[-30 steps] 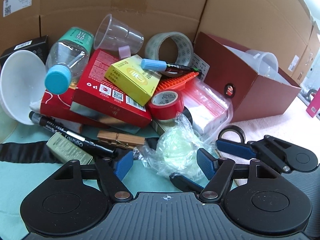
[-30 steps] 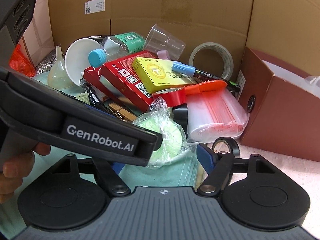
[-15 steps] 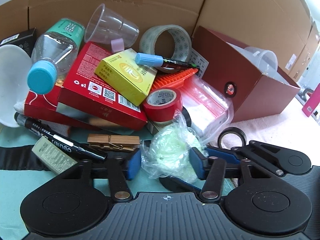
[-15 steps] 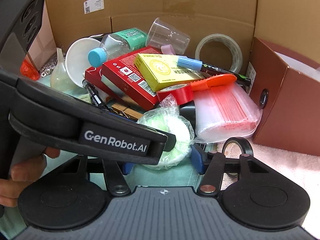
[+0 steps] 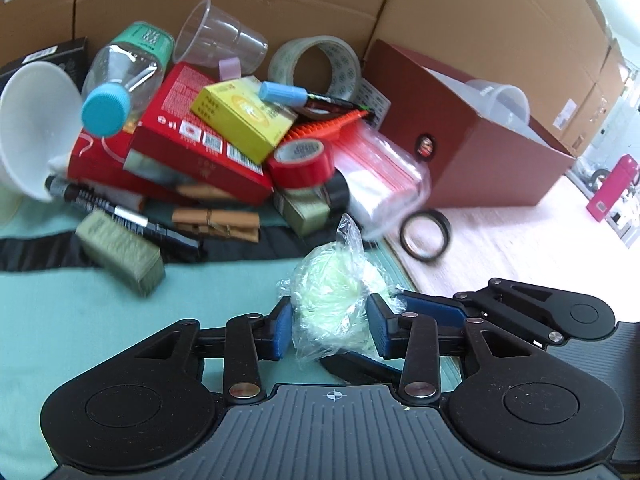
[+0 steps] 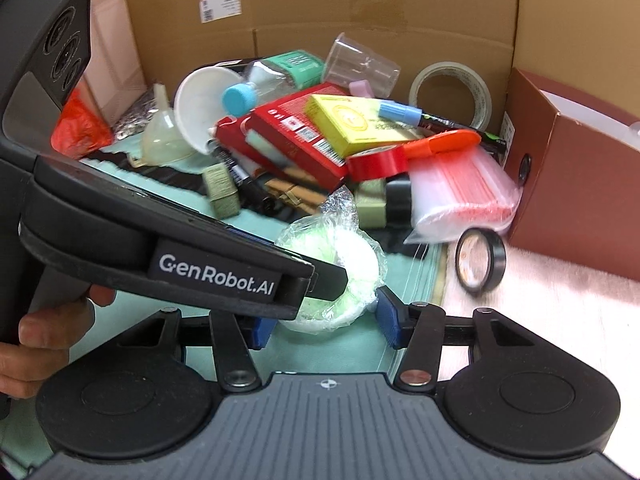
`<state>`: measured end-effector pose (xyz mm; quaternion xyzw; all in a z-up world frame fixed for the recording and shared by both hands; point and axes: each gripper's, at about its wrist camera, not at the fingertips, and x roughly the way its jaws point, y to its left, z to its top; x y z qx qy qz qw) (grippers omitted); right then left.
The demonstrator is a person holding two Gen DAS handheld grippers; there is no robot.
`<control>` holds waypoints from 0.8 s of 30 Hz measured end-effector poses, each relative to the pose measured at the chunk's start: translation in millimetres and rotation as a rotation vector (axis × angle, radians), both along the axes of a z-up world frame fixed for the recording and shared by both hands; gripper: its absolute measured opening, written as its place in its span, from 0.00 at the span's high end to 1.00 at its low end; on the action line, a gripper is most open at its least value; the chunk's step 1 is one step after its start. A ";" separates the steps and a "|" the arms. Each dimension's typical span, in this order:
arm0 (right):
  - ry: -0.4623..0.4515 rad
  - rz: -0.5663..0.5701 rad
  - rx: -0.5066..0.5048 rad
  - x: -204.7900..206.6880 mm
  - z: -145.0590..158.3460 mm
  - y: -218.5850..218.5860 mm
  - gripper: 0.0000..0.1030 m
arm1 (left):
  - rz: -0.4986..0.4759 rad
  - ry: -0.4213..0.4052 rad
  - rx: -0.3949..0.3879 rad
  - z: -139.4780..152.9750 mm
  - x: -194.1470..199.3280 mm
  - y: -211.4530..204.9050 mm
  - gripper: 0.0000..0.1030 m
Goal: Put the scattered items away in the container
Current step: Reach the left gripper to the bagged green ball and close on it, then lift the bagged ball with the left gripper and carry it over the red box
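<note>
Both tools have closed in on the plastic-wrapped green ball since the earlier frames, and it now sits clear of the heap rather than against it.

From the left wrist, the left tool (image 5: pixel 329 332) has its blue pads pressed onto the wrapped green ball (image 5: pixel 336 300) from either side, the film bunching up above them. Its jaws have just been closing and then eased a touch wider, with the ball between them. The right tool (image 5: pixel 420 312) reaches in from the right, one blue finger against the ball's wrapper. Behind lies the heap: a red box (image 5: pixel 192 152), a yellow box (image 5: pixel 244 116), a red tape roll (image 5: pixel 302 160), a wooden clothespin (image 5: pixel 216 224) and a small black tape ring (image 5: pixel 426 236). The brown container (image 5: pixel 492 168) stands further right on the worktop, a clear cup already inside.

From the right wrist, the right tool (image 6: pixel 326 326) straddles the ball (image 6: pixel 340 272); its jaws have just been closing. Its right pad (image 6: pixel 388 320) touches the wrapper, but the left tool's body (image 6: pixel 180 252), held by a hand (image 6: pixel 36 340), hides the other pad, so a firm clamp cannot be confirmed here.

The step in hand appears to be picking up the ball. Next it needs lifting and carrying right, over the container's (image 6: pixel 580 184) near wall, then releasing inside.
</note>
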<state>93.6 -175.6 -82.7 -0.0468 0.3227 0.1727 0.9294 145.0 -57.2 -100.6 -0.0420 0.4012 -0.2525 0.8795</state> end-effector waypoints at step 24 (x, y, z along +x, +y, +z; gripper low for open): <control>-0.013 -0.013 0.040 -9.0 -6.1 -1.6 0.38 | -0.022 -0.008 0.046 0.0 -8.2 -6.5 0.41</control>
